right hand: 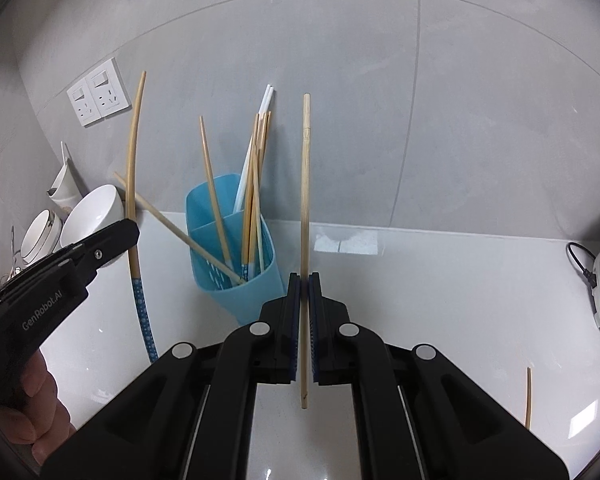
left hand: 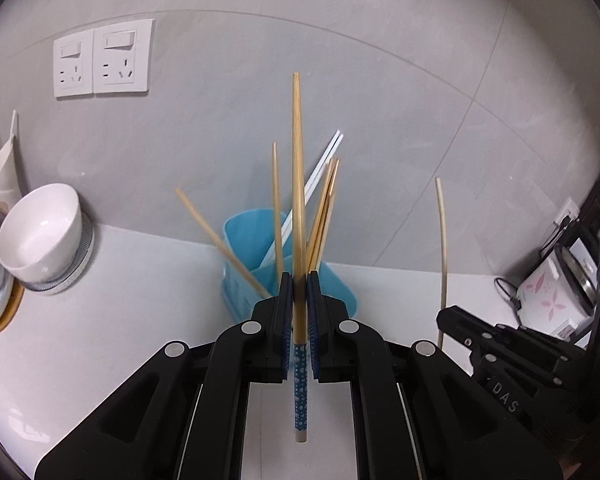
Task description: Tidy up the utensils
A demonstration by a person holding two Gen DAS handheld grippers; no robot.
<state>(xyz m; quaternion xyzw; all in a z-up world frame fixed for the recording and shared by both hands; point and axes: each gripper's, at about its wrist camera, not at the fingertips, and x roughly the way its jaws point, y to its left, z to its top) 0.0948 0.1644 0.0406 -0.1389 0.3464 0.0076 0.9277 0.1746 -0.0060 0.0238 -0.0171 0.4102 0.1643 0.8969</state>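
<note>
On the white counter (right hand: 440,280), at about 9 o'clock in the left wrist view, tilted white bowls (left hand: 40,236) are stacked against the wall. The blue utensil holder (right hand: 236,264) is seen at centre, already loaded with several bamboo chopsticks (right hand: 256,184) and a white pair (right hand: 256,148); one bamboo stick (right hand: 180,236) leans out over its rim toward 10 o'clock.

The left gripper (left hand: 299,292) is clenched on a blue-handled chopstick (left hand: 298,184), held near upright with its patterned end pointing down. The right gripper (right hand: 305,292) is clamped on a plain bamboo chopstick (right hand: 305,208), likewise upright, just beside the holder at its 3 o'clock side. One loose stick (right hand: 529,396) is glimpsed at 4 o'clock in the right wrist view.

The step in hand is judged to be the carrying of two chopsticks to the holder. For the next move, each stick would have to be brought over an open compartment, lowered end first among the others, and only then released; the crowded sticks would have to be avoided.
</note>
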